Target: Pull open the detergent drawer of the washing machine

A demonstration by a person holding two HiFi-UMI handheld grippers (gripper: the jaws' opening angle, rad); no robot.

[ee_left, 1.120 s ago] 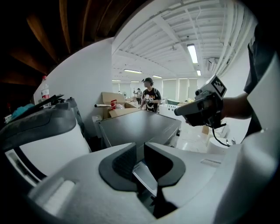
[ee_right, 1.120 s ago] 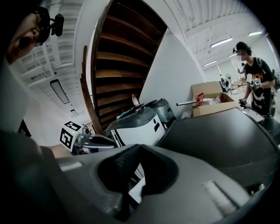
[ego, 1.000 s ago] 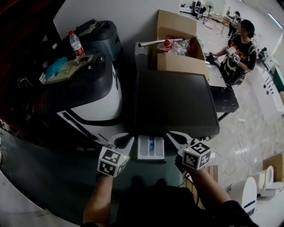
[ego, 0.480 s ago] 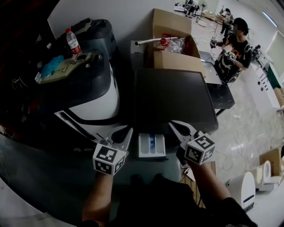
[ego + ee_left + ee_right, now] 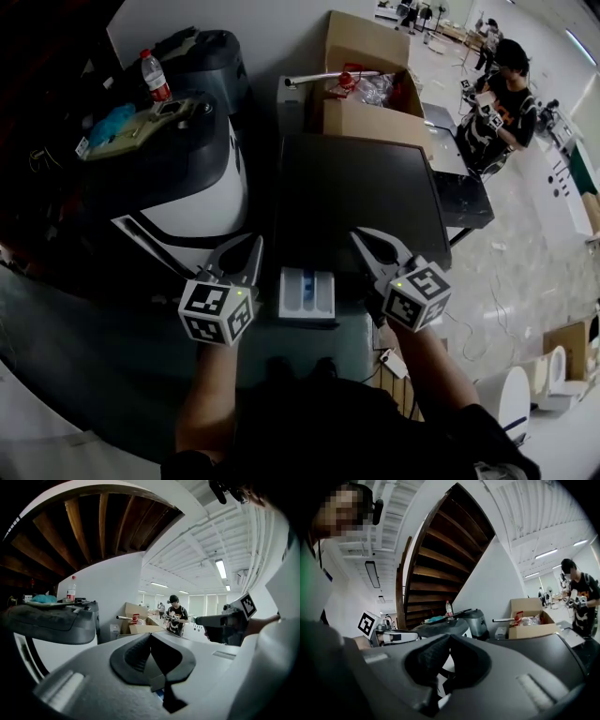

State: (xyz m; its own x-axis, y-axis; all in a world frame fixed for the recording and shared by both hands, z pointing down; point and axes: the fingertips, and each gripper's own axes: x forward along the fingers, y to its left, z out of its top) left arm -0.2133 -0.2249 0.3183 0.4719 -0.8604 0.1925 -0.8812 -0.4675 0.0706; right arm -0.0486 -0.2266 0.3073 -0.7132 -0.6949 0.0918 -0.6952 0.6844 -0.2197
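1. The left gripper (image 5: 251,246) has its jaws pressed together on nothing, just off the washing machine's (image 5: 361,202) front left corner.
2. The right gripper (image 5: 362,238) is likewise closed and empty, over the machine's front edge.
3. The detergent drawer (image 5: 307,292) juts from the machine's front. Its long axis points toward the person and its compartments face up.

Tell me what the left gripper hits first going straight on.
Likely the box at the back. The left gripper, tongs shut and empty, points roughly level over the washer toward it. Depth is unclear; it could graze the washer's top first.
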